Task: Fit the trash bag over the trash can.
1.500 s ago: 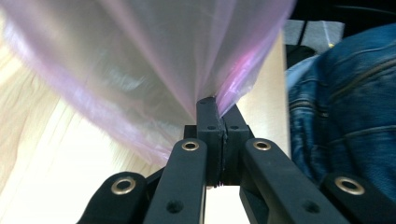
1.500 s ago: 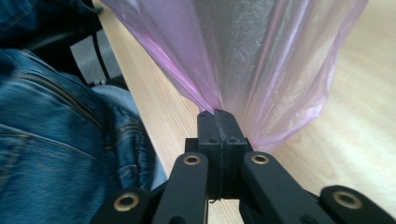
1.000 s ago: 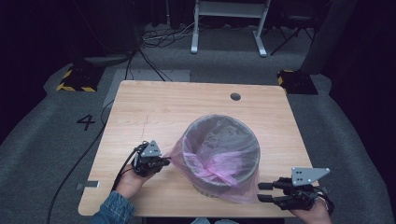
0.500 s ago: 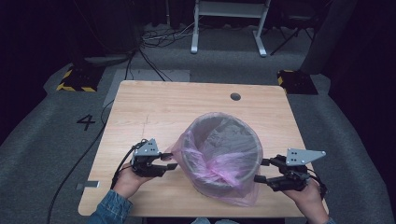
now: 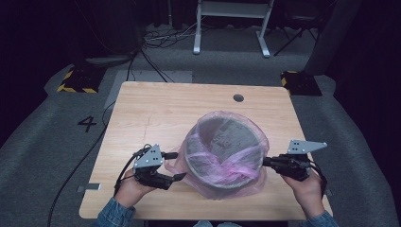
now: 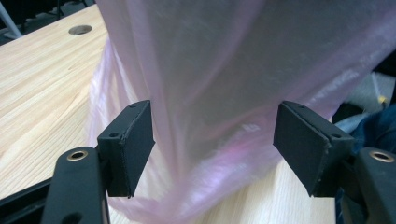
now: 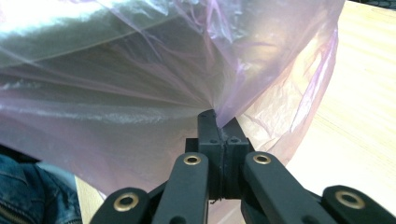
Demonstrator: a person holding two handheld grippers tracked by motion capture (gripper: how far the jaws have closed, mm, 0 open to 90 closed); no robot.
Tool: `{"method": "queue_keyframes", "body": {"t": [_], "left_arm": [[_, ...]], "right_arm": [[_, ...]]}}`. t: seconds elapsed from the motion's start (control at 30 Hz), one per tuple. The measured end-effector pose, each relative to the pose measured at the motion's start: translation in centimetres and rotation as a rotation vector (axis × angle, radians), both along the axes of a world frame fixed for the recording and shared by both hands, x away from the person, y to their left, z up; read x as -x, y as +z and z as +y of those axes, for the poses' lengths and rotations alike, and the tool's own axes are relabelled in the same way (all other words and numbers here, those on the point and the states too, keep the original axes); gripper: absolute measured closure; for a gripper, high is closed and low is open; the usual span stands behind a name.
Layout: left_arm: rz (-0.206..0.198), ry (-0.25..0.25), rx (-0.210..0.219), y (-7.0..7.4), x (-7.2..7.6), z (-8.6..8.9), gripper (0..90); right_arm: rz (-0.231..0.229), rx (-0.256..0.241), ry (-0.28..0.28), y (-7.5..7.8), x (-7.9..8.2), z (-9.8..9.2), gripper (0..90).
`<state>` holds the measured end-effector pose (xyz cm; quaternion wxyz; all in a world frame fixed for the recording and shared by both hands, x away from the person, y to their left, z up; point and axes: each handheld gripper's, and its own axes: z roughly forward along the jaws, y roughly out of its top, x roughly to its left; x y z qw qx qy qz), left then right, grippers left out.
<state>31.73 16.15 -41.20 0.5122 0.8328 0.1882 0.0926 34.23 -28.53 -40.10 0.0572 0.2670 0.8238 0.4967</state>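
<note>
Item 1, left: left gripper (image 5: 176, 166), one. Fingers (image 6: 126, 147) spread wide, holding nothing, straddling loose film at the bin's left side, at or just short of contact.

Item 2, centre: grey bin (image 5: 222, 147), one, upright on the worktop (image 5: 156, 109), toward the near edge. Lined with one pink plastic bag (image 5: 227, 182), its mouth folded over the rim and its skirt draped down the outside onto the wood.

Item 3, right: right gripper (image 5: 265, 161), one. Fingers (image 7: 208, 123) pressed together on a pinch of the pink plastic bag at the bin's right side; film drawn taut into a point there.

Other: one round cable hole (image 5: 238, 98) at the far side of the worktop.

Risks, judged: the thin film may tear at the right-hand pinch if pulled hard. A one-sided pull could drag or tip the light bin. The left fingers may close on too little film and slip, leaving the liner lopsided.
</note>
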Motion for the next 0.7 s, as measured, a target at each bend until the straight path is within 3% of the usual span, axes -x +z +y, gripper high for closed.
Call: {"method": "queue_keyframes", "body": {"t": [0.07,0.1,0.13,0.23,0.43,0.53,0.67,0.7], "left_arm": [[0.02,-0.007,-0.027,-0.1,-0.3,-0.5,36.8],[0.036,-0.036,-0.036,-0.1,-0.4,-0.8,55.5],[0.038,-0.049,-0.041,-0.2,-0.5,-0.9,67.0],[0.038,-0.063,-0.028,-0.6,-0.8,-0.9,89.1],[0.062,0.009,-0.089,-1.8,-1.4,-0.9,89.9],[0.088,0.061,-0.108,-2.5,-1.9,-0.3,89.9],[0.128,0.141,-0.206,-3.9,-2.6,0.4,89.9],[0.156,0.147,-0.219,-4.3,-2.6,0.4,89.9]], "right_arm": [[-0.009,-0.012,0.018,0.0,-0.1,0.4,90.0],[-0.012,-0.011,0.022,0.0,-0.2,0.7,90.0],[-0.015,-0.007,0.024,0.0,-0.2,0.9,90.0],[-0.014,0.011,0.02,-0.3,-0.7,1.1,90.0],[0.059,0.041,-0.023,-2.4,-2.3,0.1,90.0],[0.113,0.093,-0.042,-4.2,-2.8,-0.4,90.0],[0.178,0.161,-0.074,-6.4,-2.8,-1.0,90.0],[0.179,0.164,-0.073,-6.8,-2.6,-1.2,90.0]]}}
